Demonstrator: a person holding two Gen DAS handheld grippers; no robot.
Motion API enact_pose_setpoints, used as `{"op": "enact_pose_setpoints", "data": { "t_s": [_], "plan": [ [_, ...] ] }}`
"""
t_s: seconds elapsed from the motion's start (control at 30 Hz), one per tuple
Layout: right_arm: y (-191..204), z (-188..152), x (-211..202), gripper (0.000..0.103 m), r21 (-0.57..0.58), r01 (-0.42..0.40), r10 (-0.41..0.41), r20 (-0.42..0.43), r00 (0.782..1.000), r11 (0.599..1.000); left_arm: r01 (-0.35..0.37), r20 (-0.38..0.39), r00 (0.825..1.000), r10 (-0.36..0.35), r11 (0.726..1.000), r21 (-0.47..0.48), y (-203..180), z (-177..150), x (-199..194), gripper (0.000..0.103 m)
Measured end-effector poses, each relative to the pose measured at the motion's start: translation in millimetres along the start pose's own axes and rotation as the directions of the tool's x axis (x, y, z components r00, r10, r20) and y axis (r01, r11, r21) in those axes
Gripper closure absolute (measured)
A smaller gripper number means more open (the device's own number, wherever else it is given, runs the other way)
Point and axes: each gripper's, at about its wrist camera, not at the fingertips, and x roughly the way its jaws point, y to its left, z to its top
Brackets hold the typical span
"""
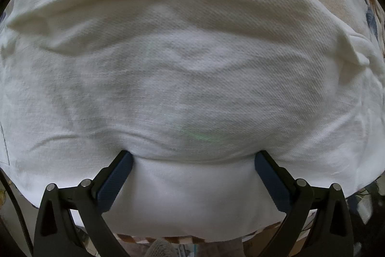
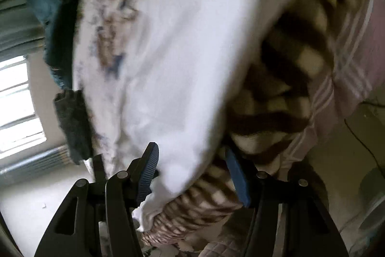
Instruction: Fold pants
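The white pants (image 1: 192, 64) fill the left wrist view as a broad wrinkled layer lying flat. My left gripper (image 1: 193, 157) is open with its fingers spread wide, and both tips press against a fold edge of the pants. In the blurred right wrist view the white pants (image 2: 180, 52) stretch away from the camera. My right gripper (image 2: 190, 155) is open, and the near end of the pants hangs between its blue-padded fingers (image 2: 149, 170).
A brown and cream checked blanket (image 2: 300, 59) lies to the right of the pants, with pink striped fabric (image 2: 356, 45) beyond. A dark teal cloth (image 2: 55, 4) sits at upper left. A window (image 2: 16, 107) and floor (image 2: 36, 196) show at left.
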Motion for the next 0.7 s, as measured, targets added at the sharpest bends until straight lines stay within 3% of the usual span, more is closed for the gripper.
{"op": "enact_pose_setpoints", "data": {
  "t_s": [0.23,0.33,0.4,0.5,0.57,0.63,0.7],
  "plan": [
    [-12.3,38.4,-10.7,0.043,0.083,-0.113,0.095,0.201,0.975,0.99,0.012,0.001,1.0,-0.012,1.0,0.01,3.0,-4.6,0.9,0.0],
    [-2.7,50.0,-10.0,0.046,0.055,-0.109,0.094,0.219,0.971,0.993,0.009,0.006,1.0,-0.01,1.0,0.006,3.2,-6.6,0.2,0.0],
    [12.6,55.8,-10.4,0.054,0.005,-0.084,0.08,0.23,0.97,0.996,0.005,0.009,1.0,-0.005,1.0,0.001,2.9,-7.3,1.0,0.0],
    [33.8,51.0,-23.1,0.055,-0.053,-0.119,0.128,0.247,0.96,0.991,0.001,0.002,1.0,-0.001,1.0,-0.004,2.5,-6.9,0.9,0.0],
    [47.5,48.8,-25.9,0.055,-0.111,-0.067,0.093,0.242,0.966,0.992,0.0,-0.009,1.0,0.0,1.0,-0.006,2.2,-5.9,1.3,0.0],
    [44.5,56.1,-14.8,0.055,-0.095,-0.018,0.039,0.224,0.974,0.995,-0.003,-0.013,1.0,0.002,1.0,-0.008,1.5,-5.3,1.8,0.0],
    [22.3,72.7,0.8,0.058,0.018,-0.055,0.05,0.203,0.978,0.998,-0.005,-0.018,1.0,0.004,1.0,-0.012,0.9,-4.5,2.1,0.0]
  ]
}}
